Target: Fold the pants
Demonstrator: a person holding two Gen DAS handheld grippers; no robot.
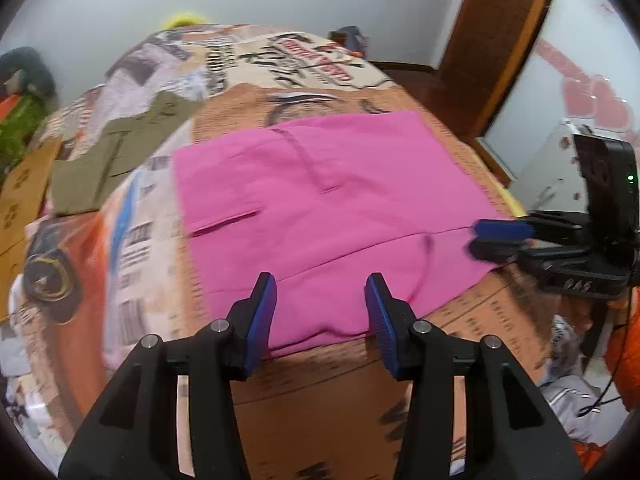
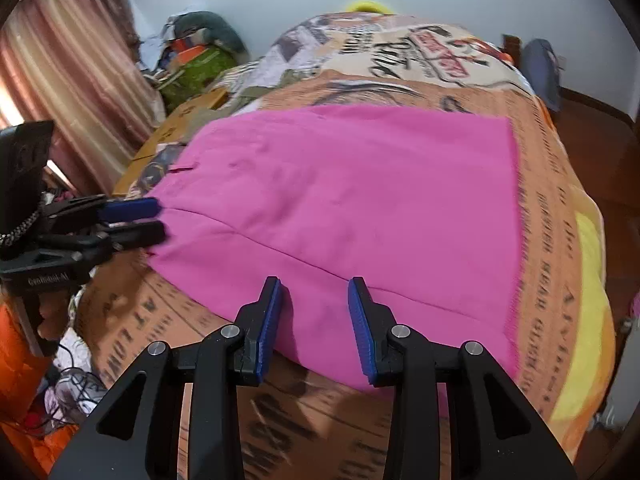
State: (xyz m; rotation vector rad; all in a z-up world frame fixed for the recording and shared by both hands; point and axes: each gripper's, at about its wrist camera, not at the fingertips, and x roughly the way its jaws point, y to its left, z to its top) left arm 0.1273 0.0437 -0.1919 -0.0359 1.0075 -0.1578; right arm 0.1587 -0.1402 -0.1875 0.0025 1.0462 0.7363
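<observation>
Hovering spread over folded pink pants (image 1: 332, 200) on printed bedspread (image 1: 312, 380): left gripper (image 1: 320, 312), right gripper (image 2: 314, 312), both apart from fabric.

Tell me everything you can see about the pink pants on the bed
The pink pants look like soft, matte woven cloth, lying flat and folded into a broad, roughly rectangular shape on the printed bedspread. A slit pocket, a fly-like seam and a long seam line show on top. The near edge curves and hangs slightly toward the cameras. The left gripper and right gripper are both open at that near edge, gripping nothing. Whether their fingers touch the cloth cannot be told. An olive garment lies apart, to one side.
</observation>
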